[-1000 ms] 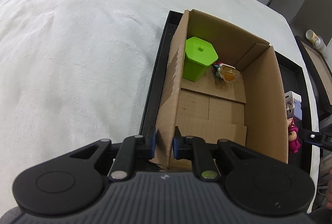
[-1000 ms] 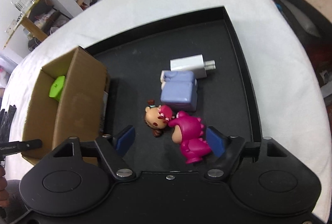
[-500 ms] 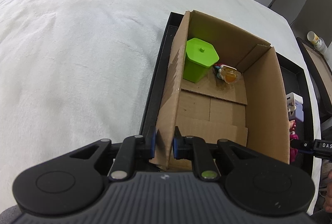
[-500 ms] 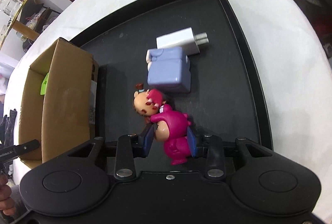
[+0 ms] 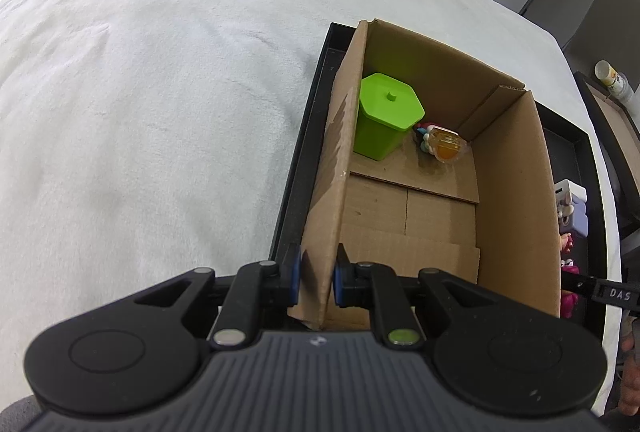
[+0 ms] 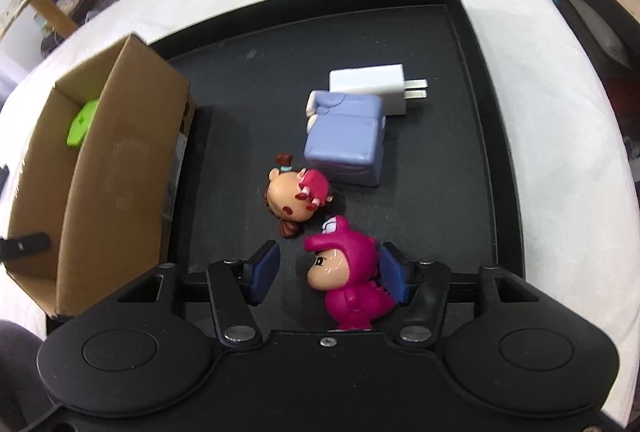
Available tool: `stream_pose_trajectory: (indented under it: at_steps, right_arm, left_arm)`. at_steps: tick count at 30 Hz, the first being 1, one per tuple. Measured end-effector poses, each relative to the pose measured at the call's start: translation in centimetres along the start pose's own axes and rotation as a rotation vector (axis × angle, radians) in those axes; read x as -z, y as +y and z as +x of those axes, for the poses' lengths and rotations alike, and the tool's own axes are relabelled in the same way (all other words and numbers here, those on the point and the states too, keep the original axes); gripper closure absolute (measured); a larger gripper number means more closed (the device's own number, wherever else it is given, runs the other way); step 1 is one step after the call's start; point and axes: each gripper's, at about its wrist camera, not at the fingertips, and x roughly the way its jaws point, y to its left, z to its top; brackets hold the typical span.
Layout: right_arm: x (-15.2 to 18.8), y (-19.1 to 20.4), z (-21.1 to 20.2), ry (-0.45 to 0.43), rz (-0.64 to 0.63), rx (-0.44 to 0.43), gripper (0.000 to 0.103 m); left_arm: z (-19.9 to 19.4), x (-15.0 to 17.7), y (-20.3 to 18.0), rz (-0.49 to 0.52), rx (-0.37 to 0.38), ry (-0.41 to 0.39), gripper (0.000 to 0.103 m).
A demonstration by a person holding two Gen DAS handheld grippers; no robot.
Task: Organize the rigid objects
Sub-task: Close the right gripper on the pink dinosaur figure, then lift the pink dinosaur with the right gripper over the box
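Meanwhile left gripper [image 5: 316, 278] jaws clamp brown cardboard box [image 5: 516, 200] wall, steadying it; right gripper [image 6: 328, 276] jaws, just reopened, loosely straddle magenta dinosaur-suit figurine [image 6: 350, 280].

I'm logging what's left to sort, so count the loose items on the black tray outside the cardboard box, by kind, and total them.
Toy figures: 2, the pink dinosaur-suit figure and the brown-haired doll.
Lavender blocks: 1, the lavender block.
Chargers: 1, the white plug charger.
Total: 4

A: Colours here?
B: Brown cardboard box [image 5: 516, 200], lime-green pot [image 5: 384, 120] inside; black tray [image 6: 472, 136].
A: And the figures?
B: Magenta dinosuit figure [image 6: 352, 288], lavender block [image 6: 344, 144], white plug [image 6: 372, 84].
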Motion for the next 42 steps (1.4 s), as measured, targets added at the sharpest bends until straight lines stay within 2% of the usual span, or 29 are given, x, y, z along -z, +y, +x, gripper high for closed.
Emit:
stream_pose_trajectory:
  at_steps: [7, 9, 10, 16, 23, 29, 42]
  right_arm:
    - [0.1, -0.2, 0.8, 0.035, -0.005, 0.012, 0.048]
    - [0.2, -0.4, 0.9, 0.044, 0.003, 0.006, 0.052]
    - [0.2, -0.5, 0.9, 0.042, 0.003, 0.004, 0.061]
    - [0.6, -0.3, 0.2, 0.048, -0.006, -0.006, 0.063]
    - [0.5, -0.2, -2.2, 0.003, 0.012, -0.046, 0.064]
    - [0.2, 0.2, -3.9, -0.039, 0.024, -0.033, 0.064]
    - [-2.4, 3.4, -7.5, -0.126, -0.044, -0.016, 0.064]
  left_arm:
    - [0.0, -0.3, 0.2, -0.003, 0.012, 0.009, 0.088]
    - [0.0, -0.3, 0.3, -0.005, 0.013, 0.012, 0.088]
    - [0.0, -0.3, 0.3, -0.003, 0.012, 0.011, 0.088]
    - [0.1, -0.2, 0.2, -0.006, 0.013, 0.010, 0.088]
    - [0.2, -0.4, -0.2, 0.006, 0.004, 0.022, 0.088]
    - [0.2, -0.4, 0.1, 0.002, 0.018, 0.023, 0.088]
    - [0.0, -0.2, 0.5, 0.005, 0.043, 0.016, 0.088]
